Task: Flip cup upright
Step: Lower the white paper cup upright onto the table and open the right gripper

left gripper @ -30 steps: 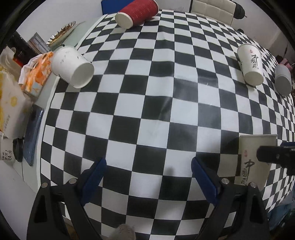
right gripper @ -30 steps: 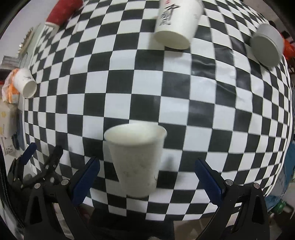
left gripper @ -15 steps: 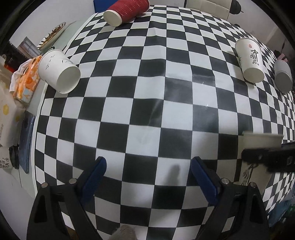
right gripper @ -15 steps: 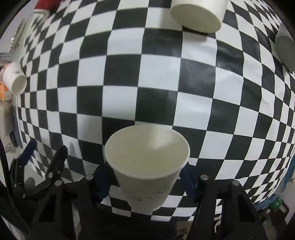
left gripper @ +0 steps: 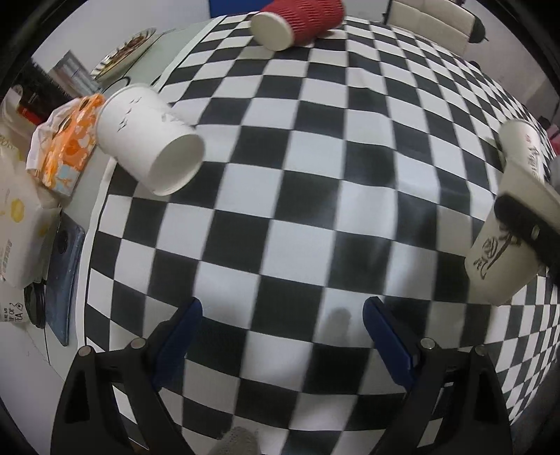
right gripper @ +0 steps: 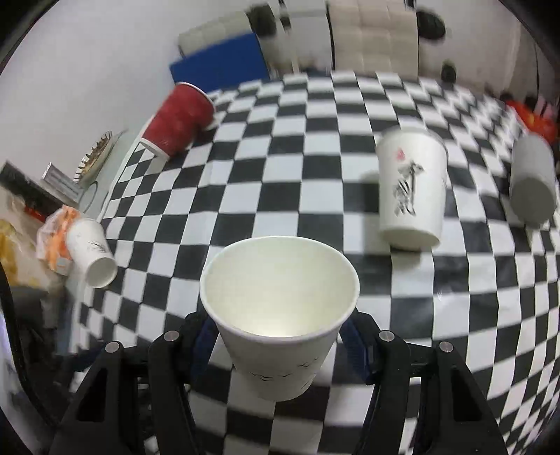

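Note:
My right gripper is shut on a white paper cup, mouth up, held above the checkered tablecloth. The same cup shows at the right edge of the left wrist view, tilted, with a black finger across it. My left gripper is open and empty over the cloth. A white cup lies on its side at the left edge. A red ribbed cup lies on its side at the far end.
A white cup with ink drawing and a grey cup lie on their sides at the right. An orange packet, papers and a dark tablet sit off the cloth at the left. Chairs stand beyond the table.
My right gripper has lifted the white cup off the cloth and tilted to look across the table. My left gripper has moved nearer to the lying white cup.

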Demonstrator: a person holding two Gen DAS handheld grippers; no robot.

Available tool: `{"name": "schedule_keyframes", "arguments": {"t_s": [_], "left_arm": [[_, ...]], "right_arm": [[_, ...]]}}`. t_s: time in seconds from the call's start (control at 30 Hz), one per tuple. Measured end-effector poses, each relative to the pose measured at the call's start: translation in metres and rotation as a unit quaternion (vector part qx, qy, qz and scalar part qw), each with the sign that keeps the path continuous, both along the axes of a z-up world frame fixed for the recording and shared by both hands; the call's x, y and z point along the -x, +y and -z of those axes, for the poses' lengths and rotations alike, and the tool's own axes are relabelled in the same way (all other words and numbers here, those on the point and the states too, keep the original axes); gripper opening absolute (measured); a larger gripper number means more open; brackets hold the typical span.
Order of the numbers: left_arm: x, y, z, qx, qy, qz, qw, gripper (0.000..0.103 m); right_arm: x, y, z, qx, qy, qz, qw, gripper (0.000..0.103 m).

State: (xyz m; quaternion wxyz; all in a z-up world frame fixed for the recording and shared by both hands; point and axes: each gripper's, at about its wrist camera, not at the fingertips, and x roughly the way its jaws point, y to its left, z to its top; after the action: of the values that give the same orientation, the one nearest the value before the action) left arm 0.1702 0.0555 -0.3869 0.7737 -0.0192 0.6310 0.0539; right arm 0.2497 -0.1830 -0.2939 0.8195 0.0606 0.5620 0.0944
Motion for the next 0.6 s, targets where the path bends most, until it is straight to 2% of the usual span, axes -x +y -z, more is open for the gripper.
{"name": "schedule_keyframes", "arguments": {"t_s": [0.07, 0.2, 0.4, 0.53, 0.6], "left_arm": [[0.002, 0.004, 0.001, 0.0, -0.001, -0.002, 1.0, 0.094], [0.009, 0.011, 0.004, 0.001, 0.0, 0.003, 1.0, 0.094], [0.026, 0.012, 0.004, 0.007, 0.0, 0.015, 0.9999, 0.094], [0.028, 0.014, -0.006, 0.005, -0.012, 0.029, 0.9995, 0.094], [0.032, 0.011, -0.017, 0.002, -0.025, 0.037, 0.999, 0.094]], "right_arm": [[0.01, 0.009, 0.001, 0.015, -0.033, -0.003, 0.999, 0.065], [0.035, 0.015, 0.001, 0.036, -0.064, -0.014, 0.997, 0.067], [0.061, 0.018, 0.006, 0.06, -0.044, -0.02, 0.997, 0.069], [0.07, 0.014, 0.005, 0.064, -0.026, -0.007, 0.998, 0.08], [0.076, 0.011, -0.001, 0.063, -0.021, 0.003, 0.998, 0.081]]}}
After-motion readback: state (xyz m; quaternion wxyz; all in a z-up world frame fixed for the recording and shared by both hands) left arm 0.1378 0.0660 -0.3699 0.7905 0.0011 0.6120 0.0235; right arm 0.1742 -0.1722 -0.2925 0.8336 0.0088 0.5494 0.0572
